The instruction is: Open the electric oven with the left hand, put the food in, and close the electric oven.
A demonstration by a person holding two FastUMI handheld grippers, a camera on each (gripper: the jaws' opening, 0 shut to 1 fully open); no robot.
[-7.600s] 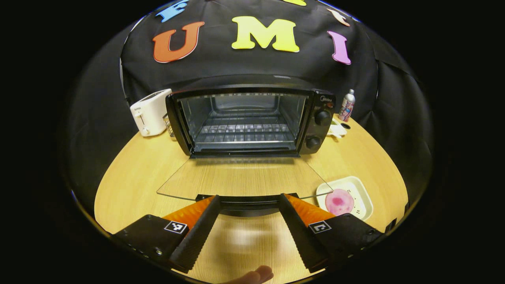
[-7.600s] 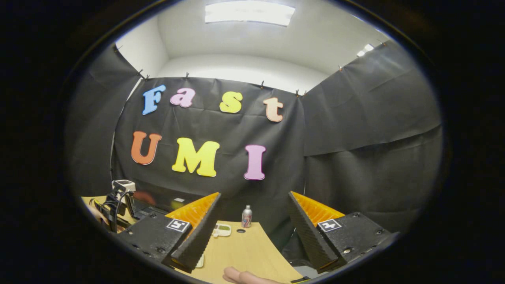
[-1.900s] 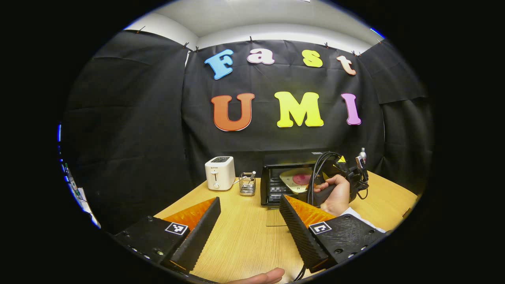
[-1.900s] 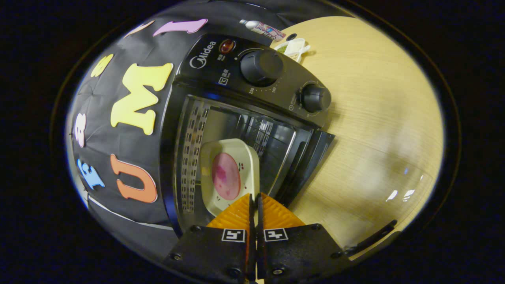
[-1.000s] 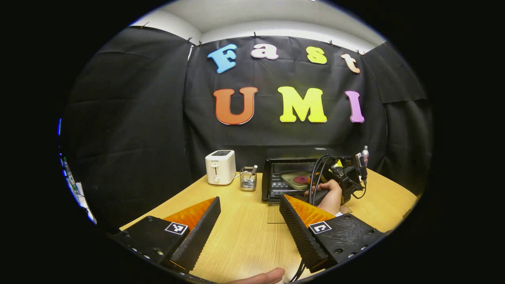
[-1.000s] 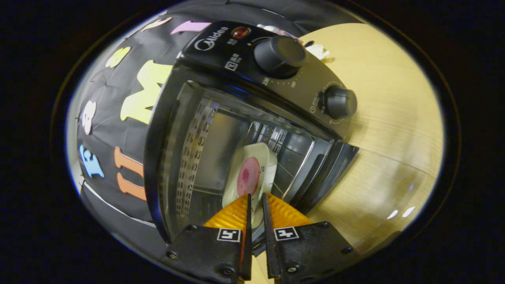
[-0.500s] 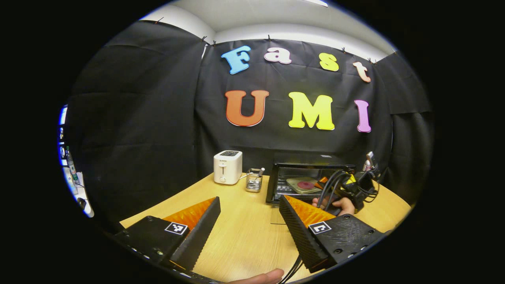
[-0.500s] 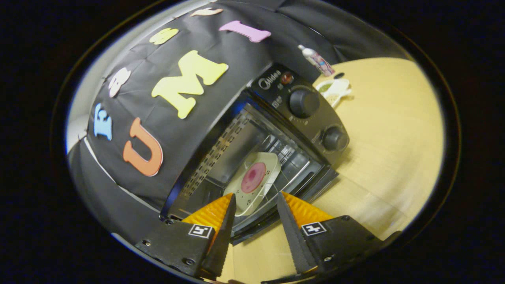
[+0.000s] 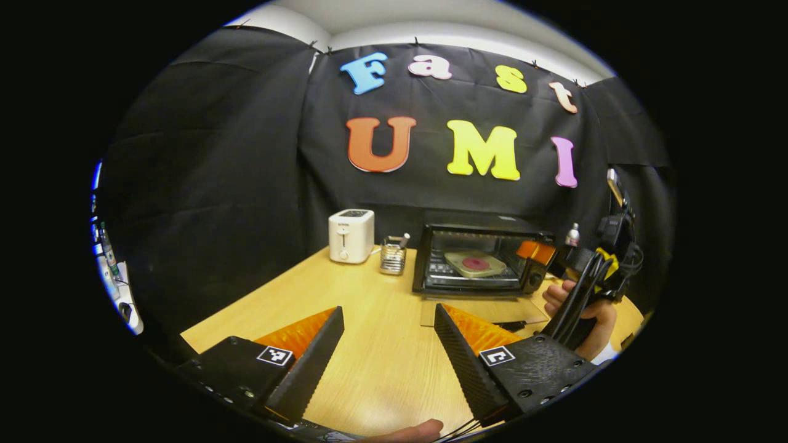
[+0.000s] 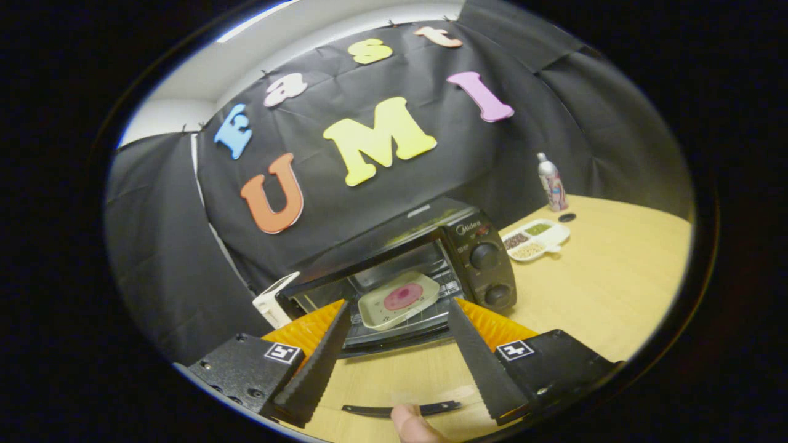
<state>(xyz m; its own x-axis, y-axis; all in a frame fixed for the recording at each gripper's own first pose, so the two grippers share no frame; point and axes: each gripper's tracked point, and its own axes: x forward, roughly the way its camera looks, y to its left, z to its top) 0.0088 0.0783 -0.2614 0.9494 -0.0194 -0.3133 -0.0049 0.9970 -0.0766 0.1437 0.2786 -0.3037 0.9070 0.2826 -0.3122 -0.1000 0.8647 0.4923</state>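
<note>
**Plate on the oven rack, both pairs of fingers spread and empty**

My left gripper (image 9: 386, 344) hangs over the near part of the light wooden table (image 9: 369, 307), its fingers wide apart with nothing between them. Far ahead stands the black electric oven (image 9: 480, 258), its glass door (image 9: 486, 311) folded down flat toward me. Inside, on the wire rack, lies the cream square plate (image 9: 475, 263) with the round pink slice of food (image 9: 475, 263) on it. To the left of the oven are a small wire basket of utensils (image 9: 392, 257) and, farther left, a white toaster (image 9: 351, 235). At the right of the oven I see my right hand (image 9: 585, 311) holding the other gripper, with black cables trailing from it.

My right gripper (image 10: 394, 344) is also spread wide and holds nothing, well apart from the plate. Between its fingers I look straight into the open oven (image 10: 431, 271): the plate (image 10: 399, 300) sits level on the rack with the pink food (image 10: 403, 296) in its middle. The oven's two black knobs (image 10: 486, 255) are on its right panel. Farther right on the table (image 10: 603, 277) lie a white divided dish of snacks (image 10: 534, 239) and, near the wall, an upright spray can (image 10: 551, 174).
</note>
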